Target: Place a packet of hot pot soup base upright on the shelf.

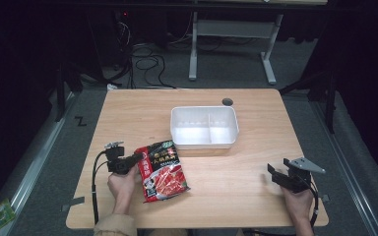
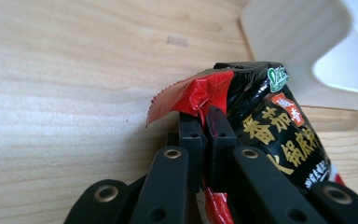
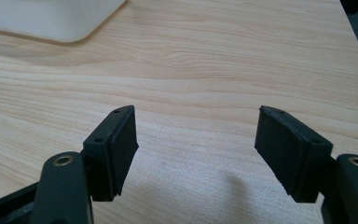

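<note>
Red-and-black glossy plastic food packet [image 1: 161, 170] with yellow lettering, lying flat on light wooden counter [image 1: 236, 187], toward its near left part, just in front of white rectangular plastic tray [image 1: 205, 127] with two compartments. Near corner of that tray just beside packet's far edge; touching or apart, impossible to tell. Packet's crimped red left edge clamped between left tongs [image 1: 134, 160], held by left hand [image 1: 123, 184] at counter's near left. From left gripper view, left tongs [image 2: 208, 122] pressed tight together on serrated red seam of packet [image 2: 261, 126], jaws nearly meeting with only thin film between; pale tray corner [image 2: 298, 46] out of focus beyond packet. Black cable looping from left gripper down toward counter's near edge.

Right tongs [image 1: 271, 175] held by right hand [image 1: 299, 201] at counter's near right, well apart from packet and tray, grey three-cornered plate on top. From right gripper view, right tongs [image 3: 196, 140] spread wide with nothing between the black pads, only bare wood grain below; rounded white tray corner [image 3: 51, 18] at upper left of that view.

Beyond counter, dark floor with tangled cables and legs of a pale metal frame.
</note>
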`<state>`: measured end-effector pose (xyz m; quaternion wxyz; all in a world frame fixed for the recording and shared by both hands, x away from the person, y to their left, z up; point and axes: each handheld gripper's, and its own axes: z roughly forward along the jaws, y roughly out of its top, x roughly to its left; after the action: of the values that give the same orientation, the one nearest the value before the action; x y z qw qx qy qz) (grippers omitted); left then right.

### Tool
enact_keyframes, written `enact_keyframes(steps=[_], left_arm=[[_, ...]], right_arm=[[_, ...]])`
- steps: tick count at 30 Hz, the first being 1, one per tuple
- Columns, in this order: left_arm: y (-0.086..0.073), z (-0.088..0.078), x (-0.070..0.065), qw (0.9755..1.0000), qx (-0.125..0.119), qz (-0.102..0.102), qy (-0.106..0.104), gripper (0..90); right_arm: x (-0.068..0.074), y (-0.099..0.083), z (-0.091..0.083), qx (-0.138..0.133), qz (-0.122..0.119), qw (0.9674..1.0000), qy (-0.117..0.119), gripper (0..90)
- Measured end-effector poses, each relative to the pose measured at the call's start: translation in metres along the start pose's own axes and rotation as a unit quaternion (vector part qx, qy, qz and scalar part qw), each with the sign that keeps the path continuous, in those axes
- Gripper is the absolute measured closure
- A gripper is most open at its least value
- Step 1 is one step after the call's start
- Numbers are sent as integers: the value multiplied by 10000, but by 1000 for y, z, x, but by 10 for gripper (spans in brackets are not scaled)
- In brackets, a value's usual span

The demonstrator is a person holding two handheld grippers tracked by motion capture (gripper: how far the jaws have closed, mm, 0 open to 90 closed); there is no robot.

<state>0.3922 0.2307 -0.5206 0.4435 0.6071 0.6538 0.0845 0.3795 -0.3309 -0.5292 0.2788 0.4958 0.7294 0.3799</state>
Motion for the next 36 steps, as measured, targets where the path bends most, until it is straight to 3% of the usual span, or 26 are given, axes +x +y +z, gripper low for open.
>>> enact_keyframes(steps=[6,11,14,20,22,23,36], left_arm=[[3,-16,-4,9995,-237,196,-74,885],[4,-29,-7,9987,-426,220,-159,885],[3,-39,-13,9966,-715,327,-234,887],[8,-54,-31,9932,-865,691,-359,889],[11,-59,-40,9914,-916,859,-359,889],[12,-62,-46,9893,-1041,967,-329,890],[24,-76,-80,9799,-1119,1601,-399,892]], right_arm=[[1,0,0,19,9,10000,-25,302],[1,0,0,17,13,10000,-23,302],[1,0,0,17,15,10000,-19,302],[1,0,0,23,20,10000,-14,302],[1,0,0,3,24,10000,-13,301],[0,0,0,1,25,10000,-11,301],[0,0,-1,-9,28,10000,14,301]])
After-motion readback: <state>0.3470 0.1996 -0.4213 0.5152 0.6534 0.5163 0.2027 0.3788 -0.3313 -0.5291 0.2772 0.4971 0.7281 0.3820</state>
